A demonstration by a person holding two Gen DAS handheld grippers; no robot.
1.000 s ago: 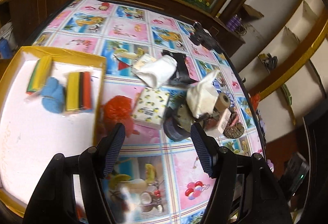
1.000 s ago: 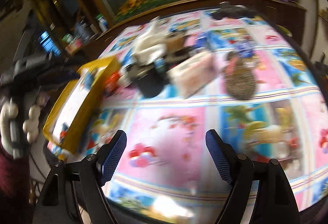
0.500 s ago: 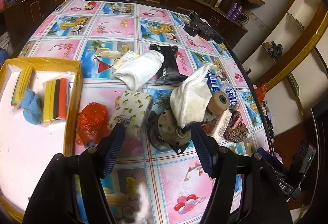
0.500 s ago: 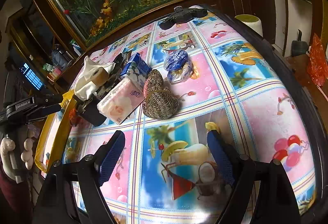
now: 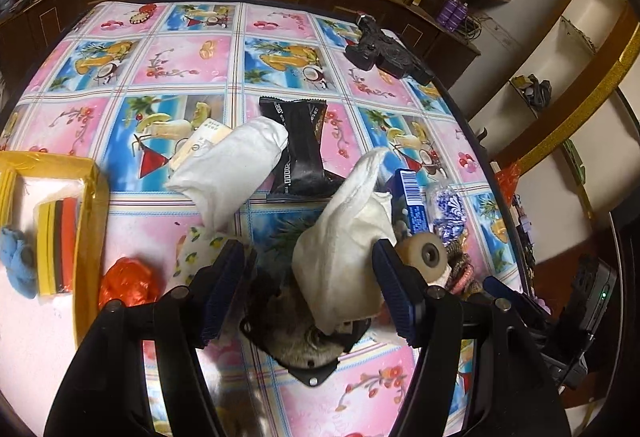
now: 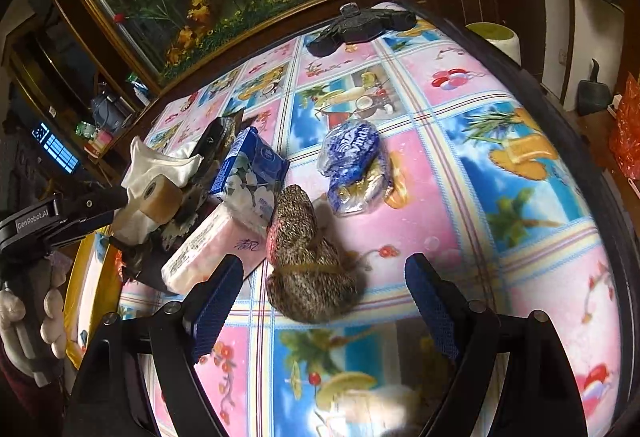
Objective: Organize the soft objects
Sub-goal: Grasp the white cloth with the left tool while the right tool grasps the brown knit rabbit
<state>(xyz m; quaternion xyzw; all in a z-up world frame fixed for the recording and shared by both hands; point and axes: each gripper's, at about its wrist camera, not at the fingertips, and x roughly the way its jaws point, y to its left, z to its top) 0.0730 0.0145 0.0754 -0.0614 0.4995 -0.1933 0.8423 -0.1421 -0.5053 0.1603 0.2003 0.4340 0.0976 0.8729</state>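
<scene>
The left gripper (image 5: 310,283) is wide open and holds nothing; its two blue pads sit on each side of a crumpled white cloth (image 5: 352,233) in the middle of the pile on the desk (image 5: 180,53) with the pink and blue picture cover. The cloth is long and stands up, with its thin tip pointing to 1 o'clock and its fat end low between the pads. It rests on a dark round thing that is too blurry to name. A tan tape roll (image 5: 426,257) touches the cloth at 3 o'clock. A second folded white cloth (image 5: 236,169) lies at 10 o'clock. The right gripper (image 6: 324,297) is wide open too, holding nothing, just in front of a speckled brown knitted bundle (image 6: 306,257).
</scene>
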